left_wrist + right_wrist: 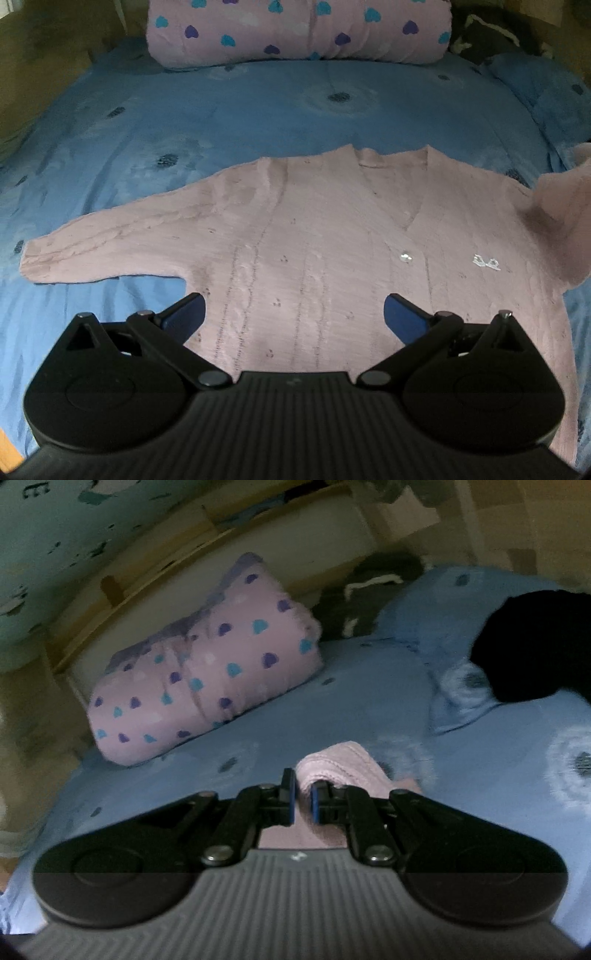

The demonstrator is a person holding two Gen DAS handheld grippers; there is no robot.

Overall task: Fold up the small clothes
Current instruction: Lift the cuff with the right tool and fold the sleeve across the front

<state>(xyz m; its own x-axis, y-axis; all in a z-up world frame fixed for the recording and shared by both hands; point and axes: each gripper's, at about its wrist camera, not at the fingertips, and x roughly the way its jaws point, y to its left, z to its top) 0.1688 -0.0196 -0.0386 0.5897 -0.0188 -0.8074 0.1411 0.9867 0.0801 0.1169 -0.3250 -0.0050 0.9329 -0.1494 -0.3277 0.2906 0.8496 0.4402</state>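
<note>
While the left tongs (294,314) hang spread wide and empty above the lower body of the pink cardigan (314,236), the left wrist view shows the garment lying front-up on the blue bedspread (240,110). Its neckline points away from the tongs and its hem runs under them, so the body's long axis lies along the view direction. The left sleeve (110,240) lies flat and extended, pointing out to the left, roughly across that axis. At the right edge of this view the other sleeve (561,214) is raised off the bed and blurred. A pink heart-patterned pillow (295,33) lies at the head of the bed, well apart from the cardigan.

In the right wrist view, the right tongs (302,801) are closed on a pink ribbed cuff (340,764), which bunches up between and beyond the pads. The cuff is held above the bedspread (332,701). The same pillow (207,679) appears ahead and to the left. A dark item (532,646) lies at the far right; its nature cannot be determined.

Judgement: the raised sleeve is to be carried leftward across the body. The right tongs hold that sleeve; the left tongs are nearer the flat sleeve. No containers are visible.
</note>
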